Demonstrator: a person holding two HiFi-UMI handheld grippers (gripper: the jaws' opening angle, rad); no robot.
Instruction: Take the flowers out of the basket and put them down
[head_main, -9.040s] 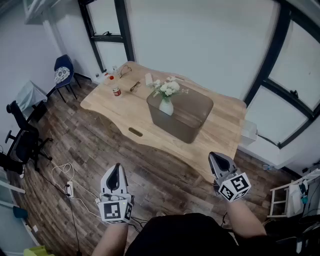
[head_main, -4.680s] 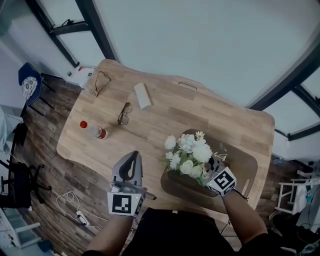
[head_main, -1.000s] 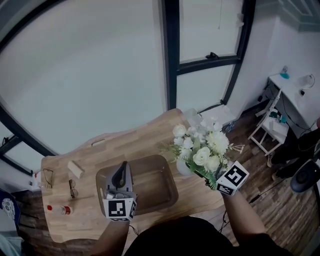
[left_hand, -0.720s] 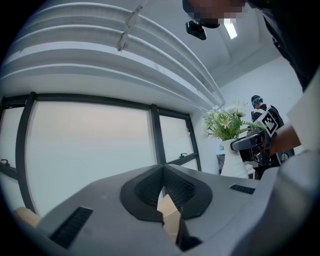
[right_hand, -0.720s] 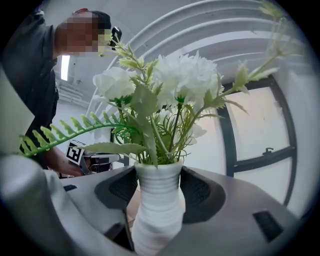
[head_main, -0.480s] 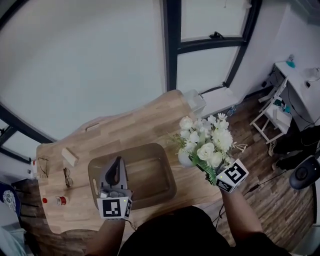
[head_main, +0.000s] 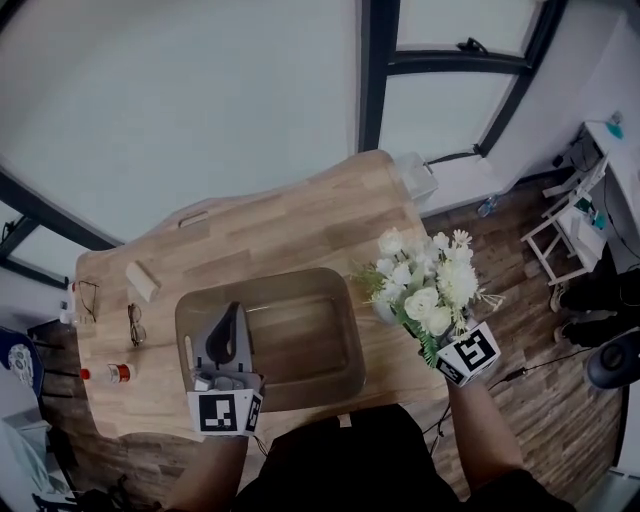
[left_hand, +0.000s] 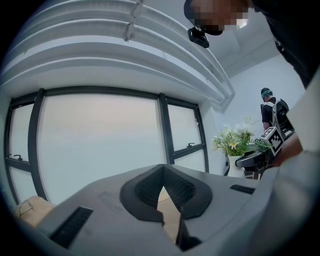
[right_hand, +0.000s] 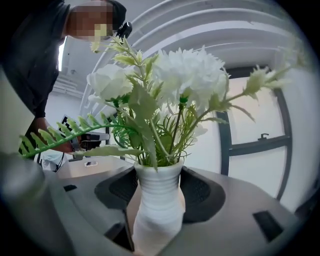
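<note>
- Counter (head_main: 270, 225): pale wood, matt, with visible grain.
- Floor (head_main: 515, 310): dark wood-look planks with a low sheen.
- Basket (head_main: 358, 335): brown, with smooth walls and a slight sheen. The material cannot be told.
- Vase (right_hand: 157, 215): white and matt, ribbed at the neck, ceramic in look.
- Flowers (right_hand: 187, 75): white petals, soft and matt. The green leaves are smooth.
- Left claw (left_hand: 162, 175) and right claw (right_hand: 157, 175): grey matt moulded shells, plastic in look.
- Pads (right_hand: 200, 192): black, finely textured, rubber-like.

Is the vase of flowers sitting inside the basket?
No: in the head view the flowers are outside the basket, to its right, their vase clamped in the right gripper's jaws.
</note>
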